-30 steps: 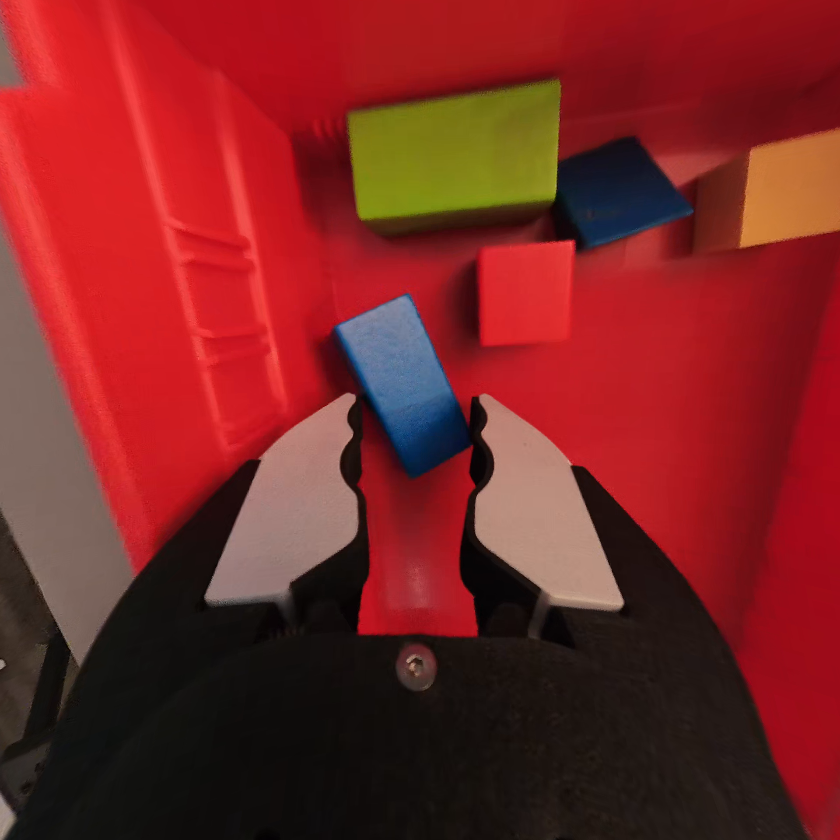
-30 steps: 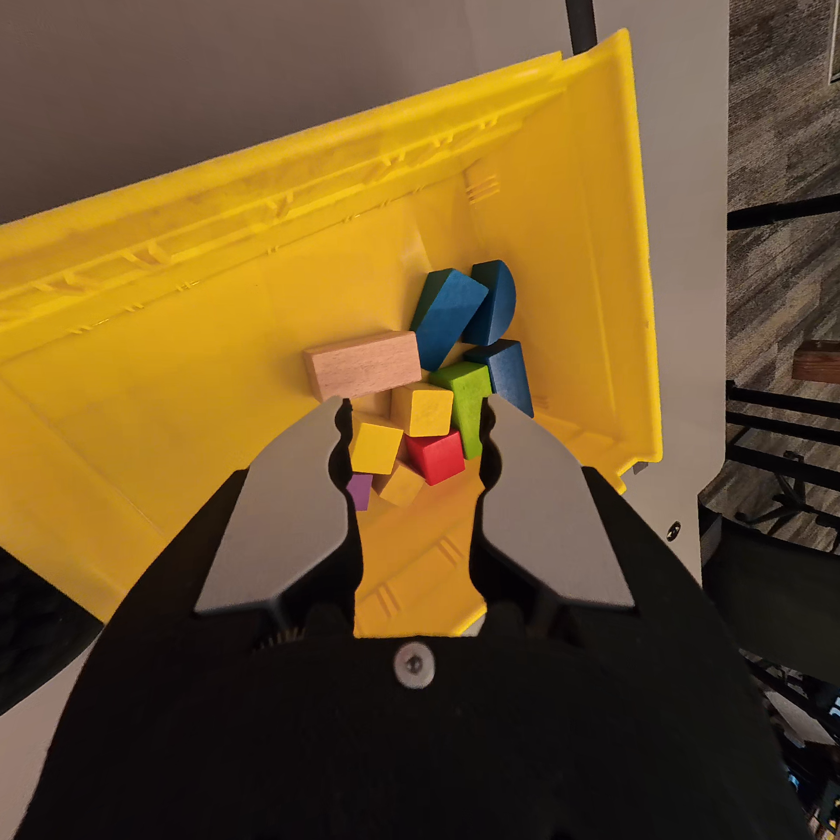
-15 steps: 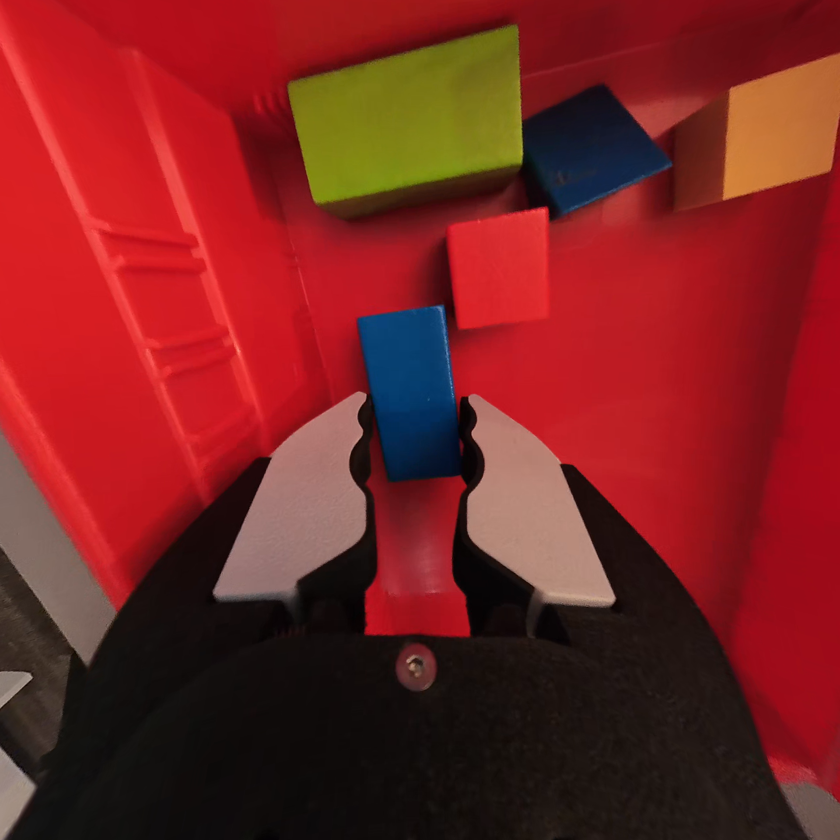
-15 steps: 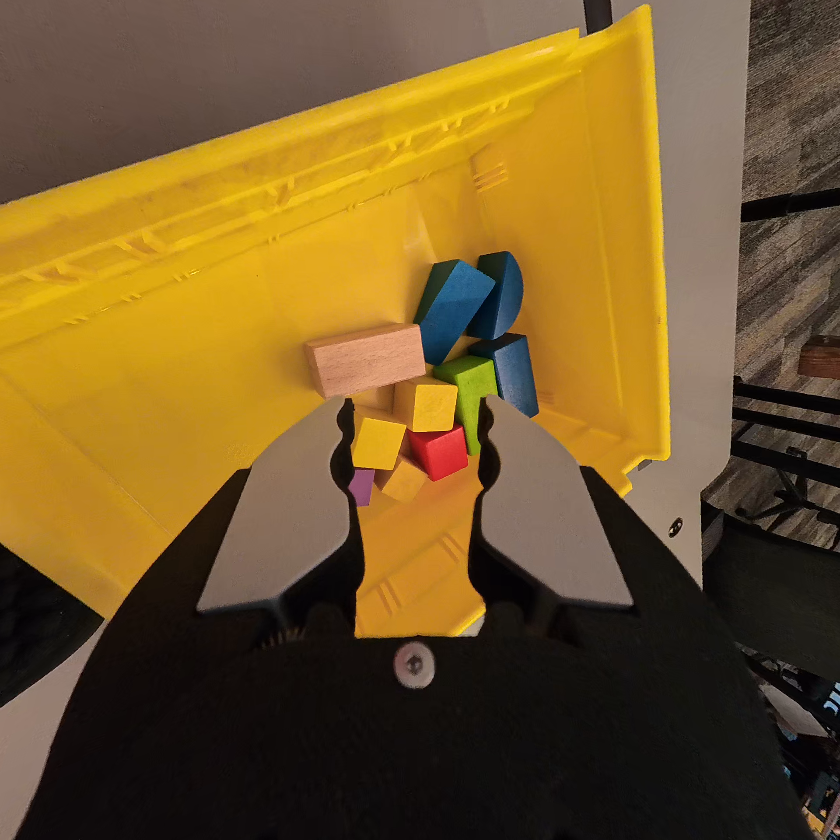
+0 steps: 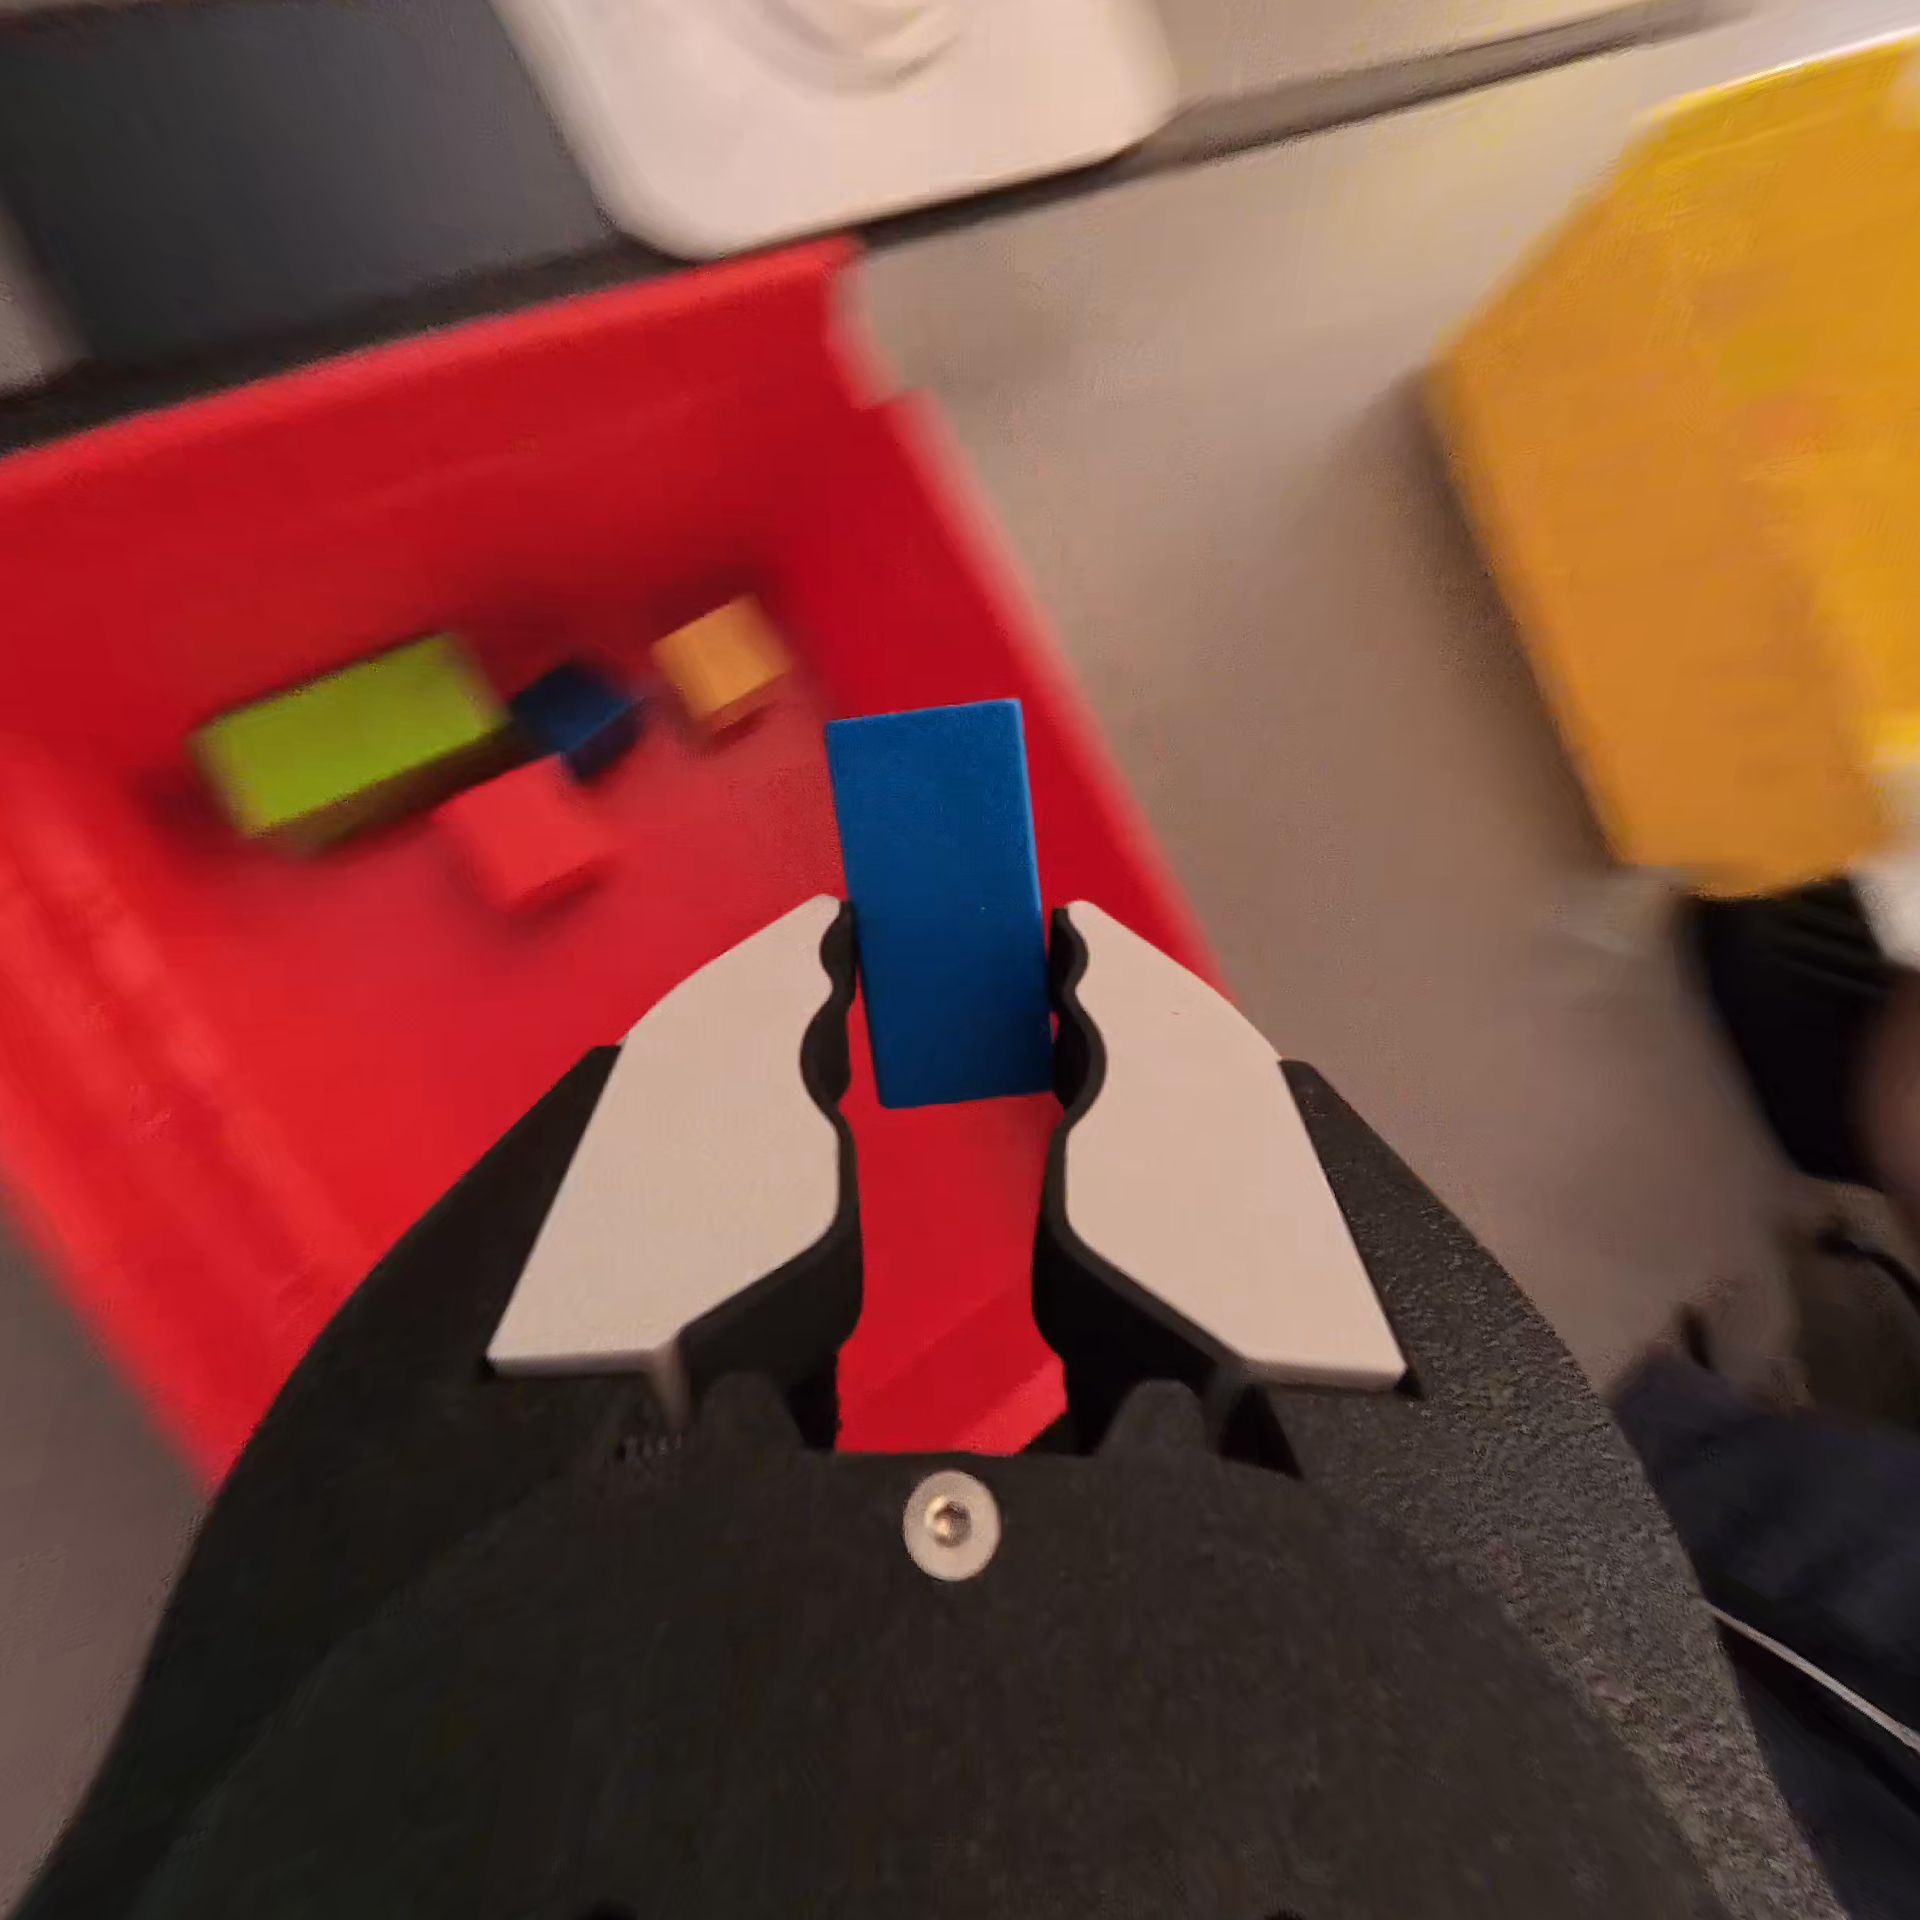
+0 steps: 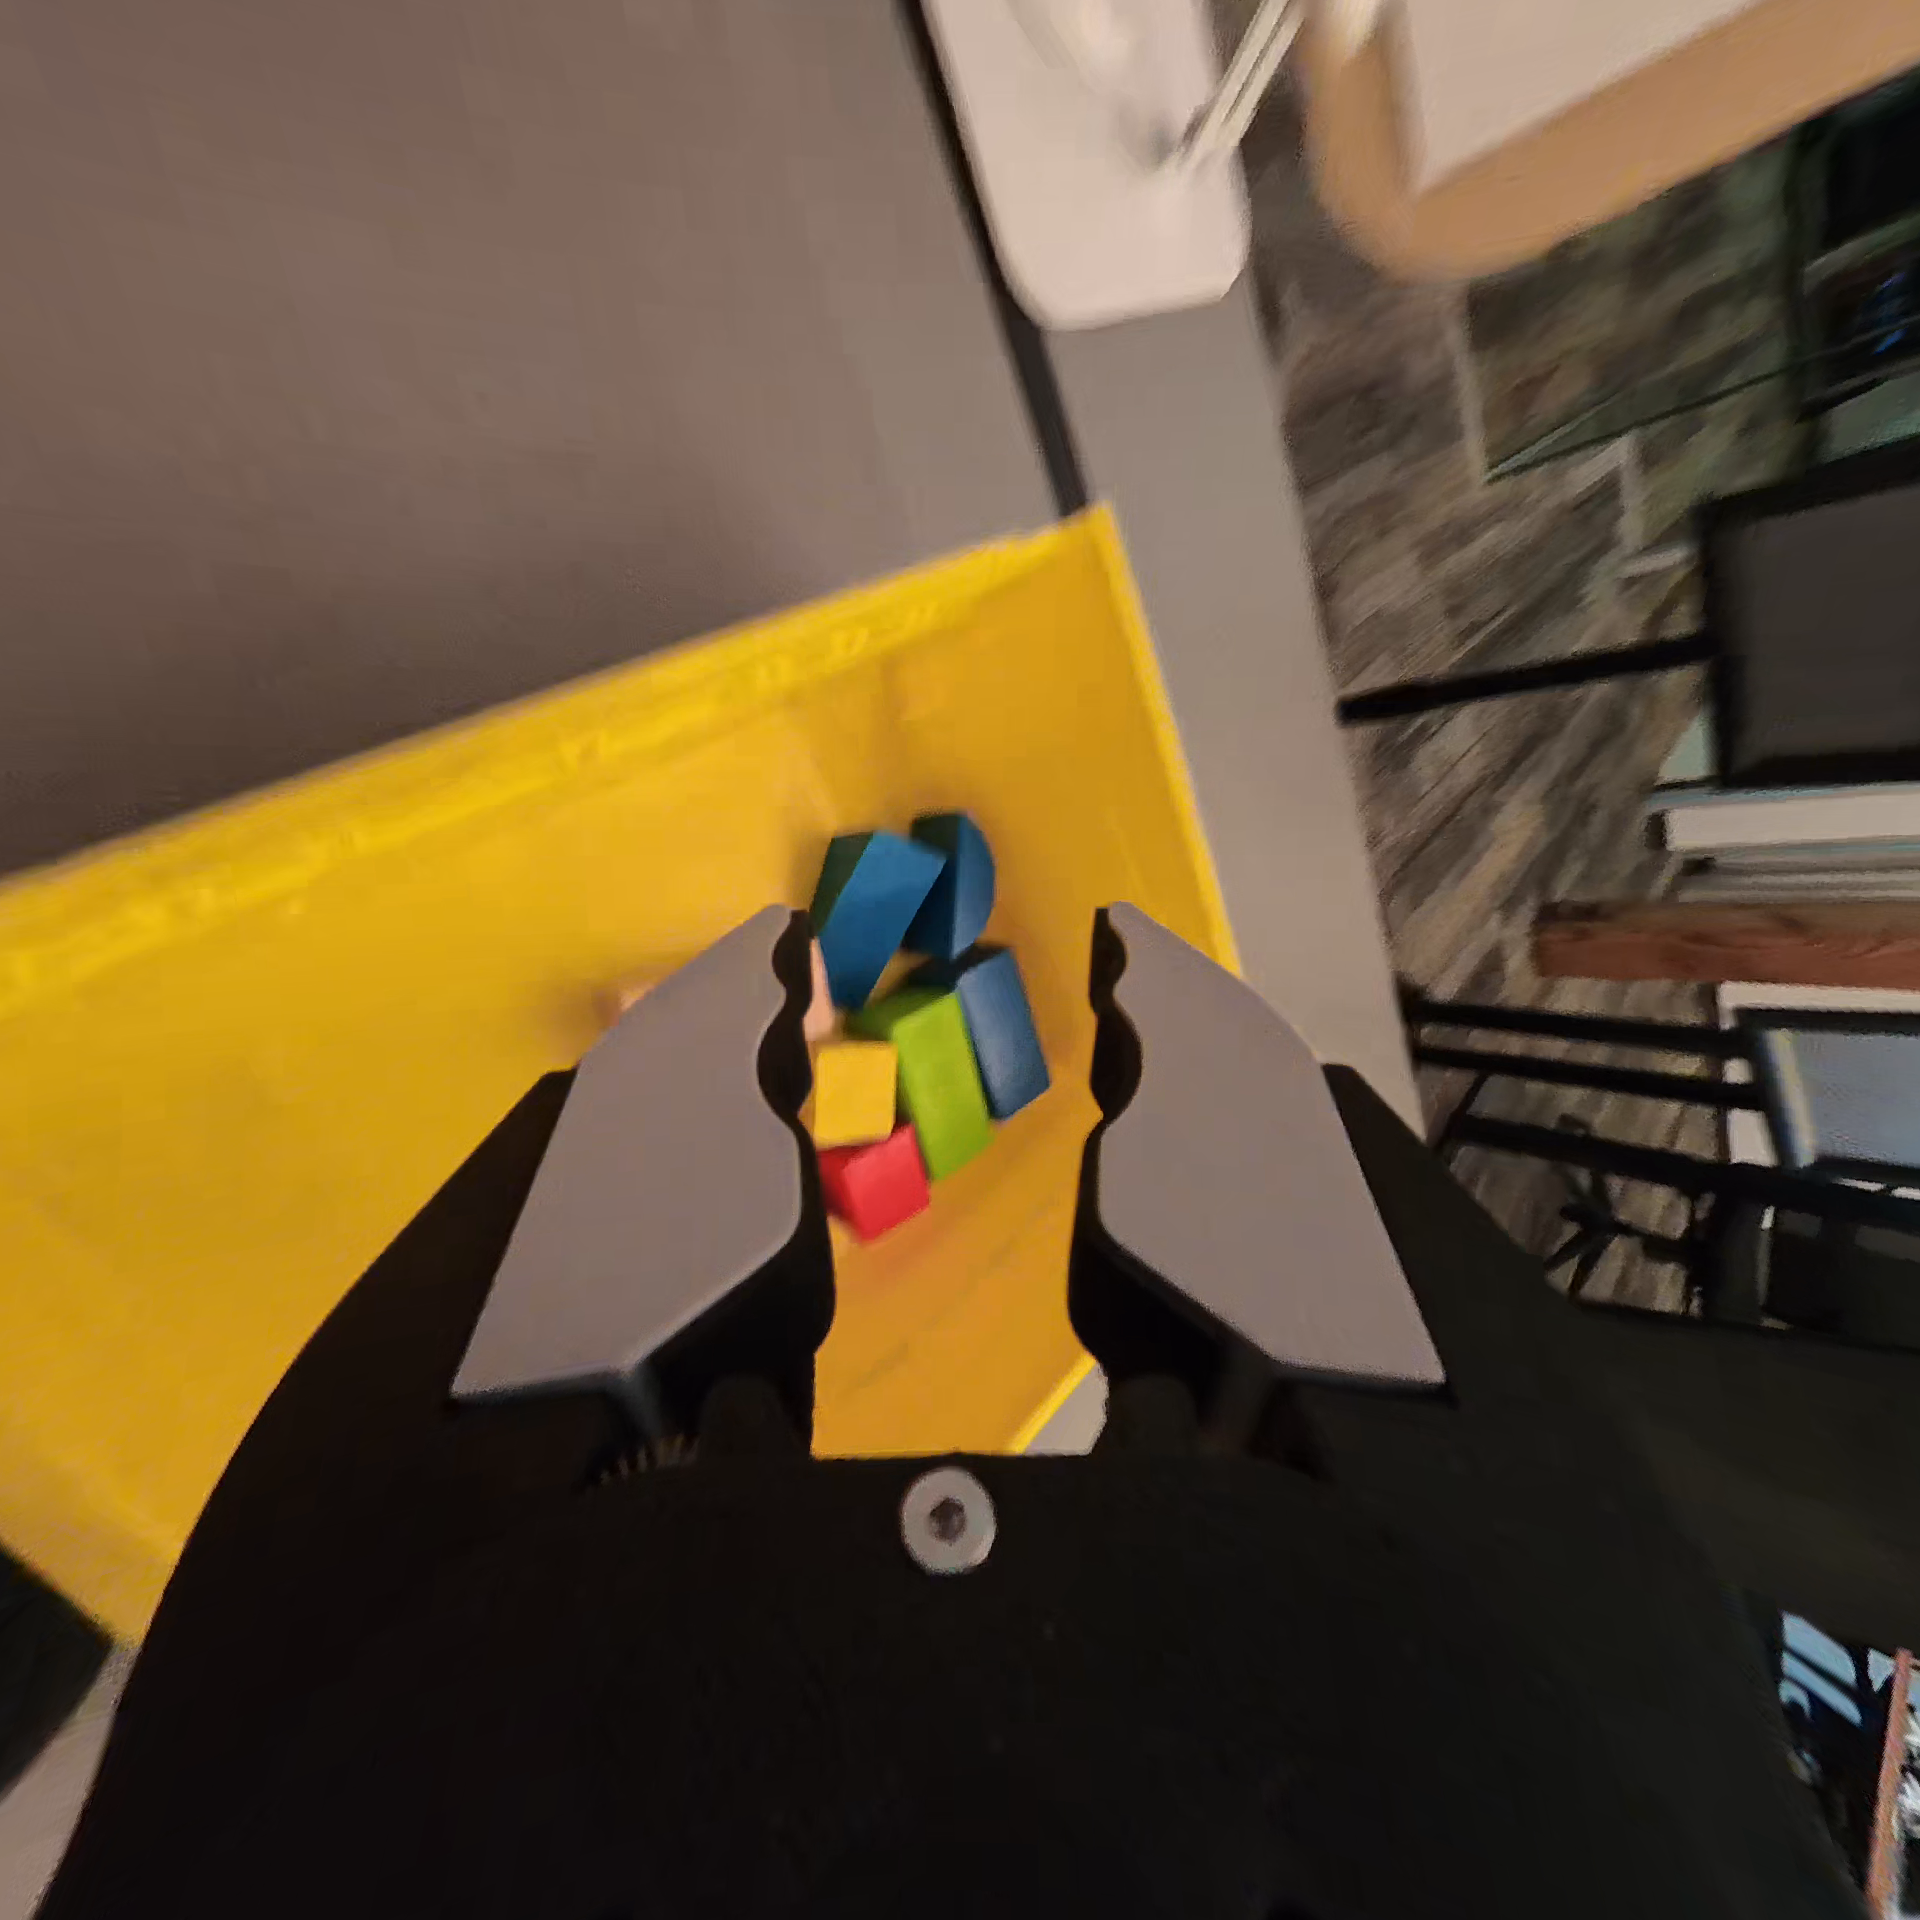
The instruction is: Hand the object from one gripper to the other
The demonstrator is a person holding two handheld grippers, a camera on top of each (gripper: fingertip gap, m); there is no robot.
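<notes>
Blue and rectangular, the block [image 5: 940,902] stood upright between the two fingers of the left gripper [image 5: 948,940], which pinched it by its long sides above the red bin [image 5: 312,1039]. Its lower end sat between the fingertips and its upper end rose past them. Inside the red bin, blurred by motion, lay a lime-green block [image 5: 343,732], a small dark blue block [image 5: 580,719] touching it, an orange block [image 5: 722,663] and a red cube [image 5: 525,852]. The red bin rested on a pale grey tabletop [image 5: 1299,727], with a yellow bin [image 5: 1683,520] off to the right.

In the right wrist view, the right gripper [image 6: 943,961] was spread wide and held nothing, poised over the yellow bin [image 6: 416,987]. Between its fingers showed a heap of blocks in a corner of that bin: two blue pieces [image 6: 883,904] at the top, another blue block [image 6: 1003,1029], a green block [image 6: 940,1081], a yellow cube [image 6: 854,1091] and a red cube [image 6: 878,1184].
</notes>
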